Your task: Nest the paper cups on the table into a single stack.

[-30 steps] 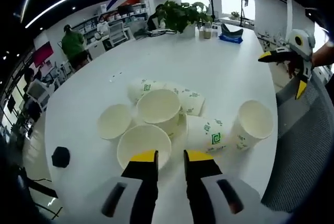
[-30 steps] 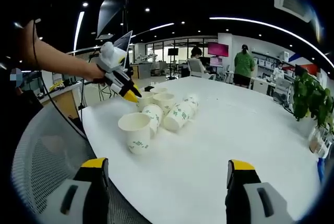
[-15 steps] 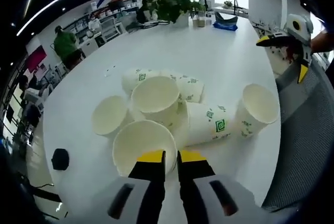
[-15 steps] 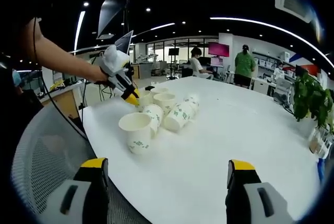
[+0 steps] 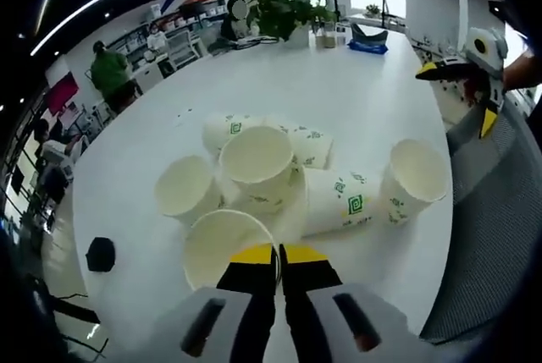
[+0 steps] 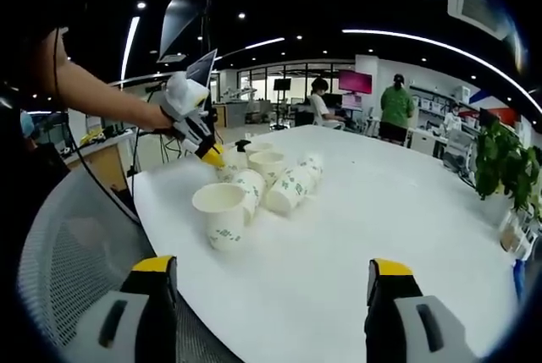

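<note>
Pinching nearest cup [image 5: 222, 247] rim, seemingly: left gripper [image 5: 278, 254] jaws together | right gripper [image 6: 269, 272] jaws apart | cups hold nothing

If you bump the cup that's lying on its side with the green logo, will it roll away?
The sideways cup probably rolls easily, curving since it's tapered. Upright cups touch it on one side, likely blocking it there. It looks like thin, empty paper, so a claw pinching hard may dent it.

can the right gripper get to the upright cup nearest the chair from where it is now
Probably yes: the right gripper has its jaws wide open, and only bare table lies between it and that upright cup, which stands apart from the cluster.
</note>
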`<state>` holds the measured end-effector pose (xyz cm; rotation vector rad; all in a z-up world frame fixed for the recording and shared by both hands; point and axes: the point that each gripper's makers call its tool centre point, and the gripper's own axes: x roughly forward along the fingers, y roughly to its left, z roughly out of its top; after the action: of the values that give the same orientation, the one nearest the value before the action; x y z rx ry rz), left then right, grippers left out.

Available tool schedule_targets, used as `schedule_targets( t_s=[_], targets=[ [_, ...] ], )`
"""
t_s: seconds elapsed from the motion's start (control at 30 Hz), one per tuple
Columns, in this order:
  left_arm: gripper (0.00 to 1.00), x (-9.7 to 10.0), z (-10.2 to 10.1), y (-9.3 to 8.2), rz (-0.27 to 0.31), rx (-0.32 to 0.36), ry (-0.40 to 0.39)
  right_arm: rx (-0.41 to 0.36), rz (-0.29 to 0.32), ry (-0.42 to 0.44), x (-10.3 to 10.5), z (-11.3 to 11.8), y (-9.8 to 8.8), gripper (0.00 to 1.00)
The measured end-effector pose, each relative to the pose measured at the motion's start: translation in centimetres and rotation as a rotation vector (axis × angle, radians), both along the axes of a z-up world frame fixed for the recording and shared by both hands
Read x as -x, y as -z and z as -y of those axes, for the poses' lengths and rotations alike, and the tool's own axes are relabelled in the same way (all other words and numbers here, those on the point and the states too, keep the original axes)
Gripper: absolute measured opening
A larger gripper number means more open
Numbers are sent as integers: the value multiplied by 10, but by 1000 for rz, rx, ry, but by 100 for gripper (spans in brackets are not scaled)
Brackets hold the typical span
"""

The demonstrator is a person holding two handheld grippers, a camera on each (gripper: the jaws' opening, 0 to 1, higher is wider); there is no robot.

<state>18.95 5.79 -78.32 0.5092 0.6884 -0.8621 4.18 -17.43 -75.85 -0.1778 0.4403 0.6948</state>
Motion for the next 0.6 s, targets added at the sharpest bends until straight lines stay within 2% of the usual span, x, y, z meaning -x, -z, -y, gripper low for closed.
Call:
schedule_targets(
  t_s=[0.3, 0.43, 0.6],
  targets=[
    [0, 12, -4, -16, -17, 9, -29, -48, 15, -4, -1, -4, -7, 99],
    [0, 19, 0, -30, -23, 19, -28, -54, 15, -7, -1, -5, -7, 100],
    [0, 25, 2, -40, -28, 7, -9, -61, 17, -4, -1, -5, -9, 100]
  ],
)
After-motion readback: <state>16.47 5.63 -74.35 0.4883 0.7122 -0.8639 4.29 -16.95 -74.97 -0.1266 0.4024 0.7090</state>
